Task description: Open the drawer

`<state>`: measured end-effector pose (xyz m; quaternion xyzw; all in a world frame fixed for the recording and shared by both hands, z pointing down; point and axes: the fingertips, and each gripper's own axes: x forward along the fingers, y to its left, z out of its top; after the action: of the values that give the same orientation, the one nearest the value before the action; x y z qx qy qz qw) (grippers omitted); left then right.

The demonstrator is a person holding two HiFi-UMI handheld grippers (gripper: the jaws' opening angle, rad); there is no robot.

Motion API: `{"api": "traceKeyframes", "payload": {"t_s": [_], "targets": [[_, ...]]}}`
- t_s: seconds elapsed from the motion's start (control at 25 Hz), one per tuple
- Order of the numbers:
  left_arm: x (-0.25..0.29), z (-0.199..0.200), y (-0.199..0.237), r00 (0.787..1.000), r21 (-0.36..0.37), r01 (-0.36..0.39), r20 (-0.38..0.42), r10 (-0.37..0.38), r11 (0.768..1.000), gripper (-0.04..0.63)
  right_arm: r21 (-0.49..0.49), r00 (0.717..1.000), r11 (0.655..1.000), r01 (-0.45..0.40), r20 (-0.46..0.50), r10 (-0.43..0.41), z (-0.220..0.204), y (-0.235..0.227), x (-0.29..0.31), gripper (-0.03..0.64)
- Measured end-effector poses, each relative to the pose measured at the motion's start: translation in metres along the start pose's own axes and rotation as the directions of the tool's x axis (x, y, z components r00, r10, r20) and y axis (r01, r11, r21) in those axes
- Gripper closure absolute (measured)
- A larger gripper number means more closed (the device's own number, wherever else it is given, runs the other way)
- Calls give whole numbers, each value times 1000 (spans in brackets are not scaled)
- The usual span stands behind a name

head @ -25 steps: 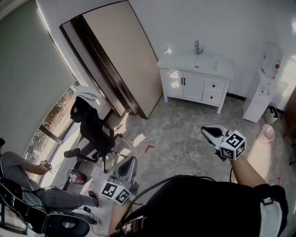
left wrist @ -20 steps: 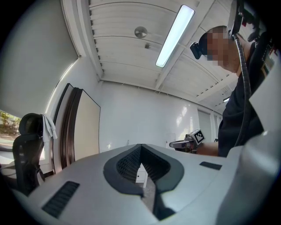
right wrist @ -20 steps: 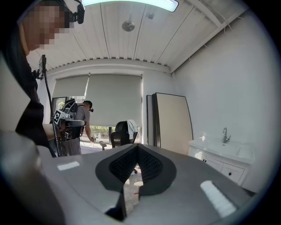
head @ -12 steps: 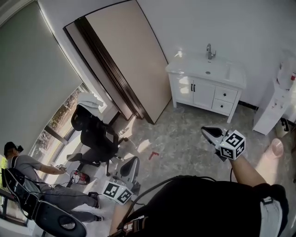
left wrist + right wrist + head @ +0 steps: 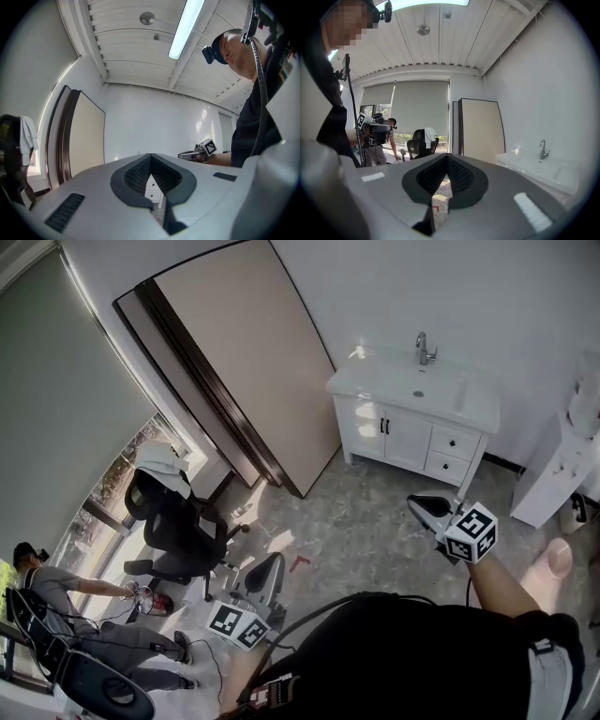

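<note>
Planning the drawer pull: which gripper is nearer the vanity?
Right. The right gripper is out in front, pointing toward the vanity but well short of it; the left gripper is farther back and off to the left.

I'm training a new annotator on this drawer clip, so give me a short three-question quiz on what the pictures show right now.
1. True or false: both drawers of the white sink cabinet are closed.
2. In the head view, which appears nearer the cabinet? A. left gripper B. right gripper
3. Fill in: over the back of the black office chair hangs a white ____.
Key: 1 true. 2 B. 3 cloth.
</note>
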<state>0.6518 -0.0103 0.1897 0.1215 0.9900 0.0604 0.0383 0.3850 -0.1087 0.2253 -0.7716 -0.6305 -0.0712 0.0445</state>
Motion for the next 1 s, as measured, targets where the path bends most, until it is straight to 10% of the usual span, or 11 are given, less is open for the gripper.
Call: {"api": "traceKeyframes", "payload": {"t_s": [0.44,1.0], "targets": [[65,-11,46,997,-24,77,-23,-77,997,594,48,997,996,75,-31,-73,-18,-52,34,620],[84,24,214,986,-1,169,-13,-169,986,594,37,987,986,162,-8,-161,30,-50,183,620]]}}
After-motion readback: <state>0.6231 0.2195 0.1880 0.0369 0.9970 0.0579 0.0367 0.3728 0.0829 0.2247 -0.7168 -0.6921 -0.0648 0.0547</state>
